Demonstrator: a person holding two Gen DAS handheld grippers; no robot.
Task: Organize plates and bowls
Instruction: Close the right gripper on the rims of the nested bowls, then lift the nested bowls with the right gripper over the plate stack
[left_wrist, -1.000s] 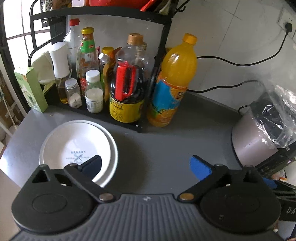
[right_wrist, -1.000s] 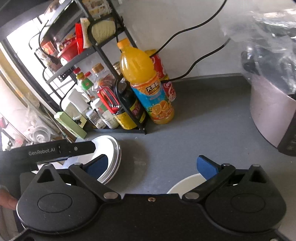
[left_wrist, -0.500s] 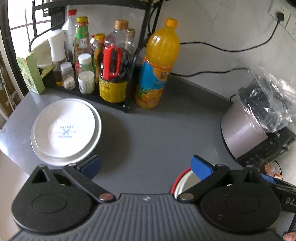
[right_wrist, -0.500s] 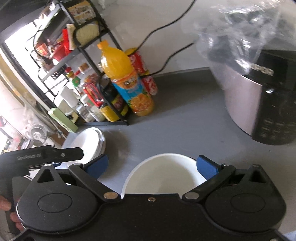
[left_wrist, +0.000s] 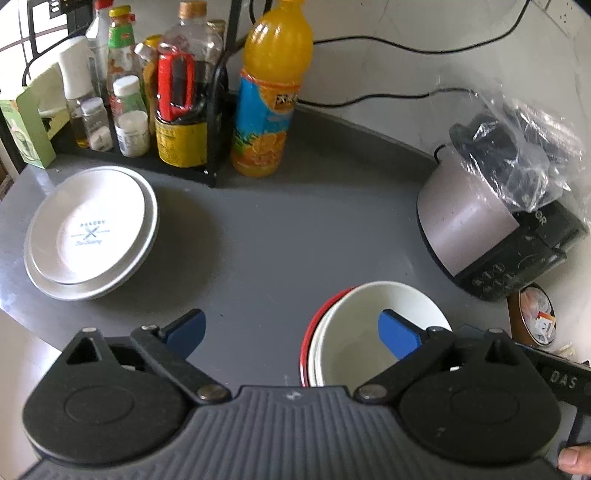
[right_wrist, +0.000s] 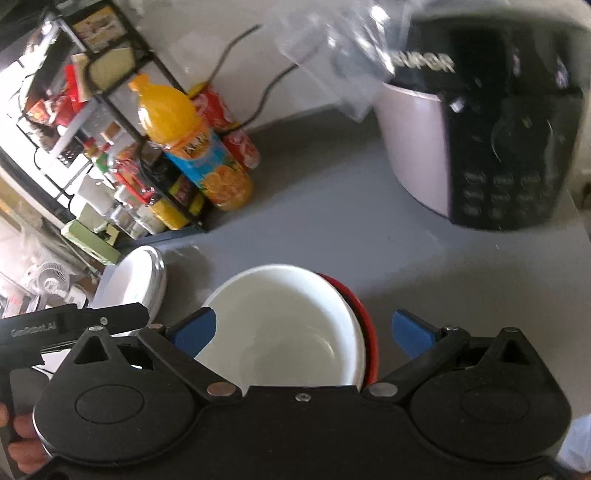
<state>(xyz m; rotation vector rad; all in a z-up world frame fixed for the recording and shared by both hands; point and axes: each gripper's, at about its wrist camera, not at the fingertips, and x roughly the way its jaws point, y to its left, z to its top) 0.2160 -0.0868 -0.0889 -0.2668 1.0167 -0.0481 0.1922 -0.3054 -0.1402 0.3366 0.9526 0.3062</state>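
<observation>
Both the left gripper (left_wrist: 291, 330) and the right gripper (right_wrist: 302, 330) are spread wide and hold nothing, with the stacked bowls (right_wrist: 284, 325) at 6 o'clock and the stacked plates (left_wrist: 88, 232) at 9 o'clock on the grey counter (left_wrist: 295, 229).

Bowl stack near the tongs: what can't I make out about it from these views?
- Bowl stack, left wrist view: near side hidden by the left tongs.
- Right wrist view: near rim hidden by the right tongs; bowl count unclear.
- Rice cooker: buttons blurred.
</observation>
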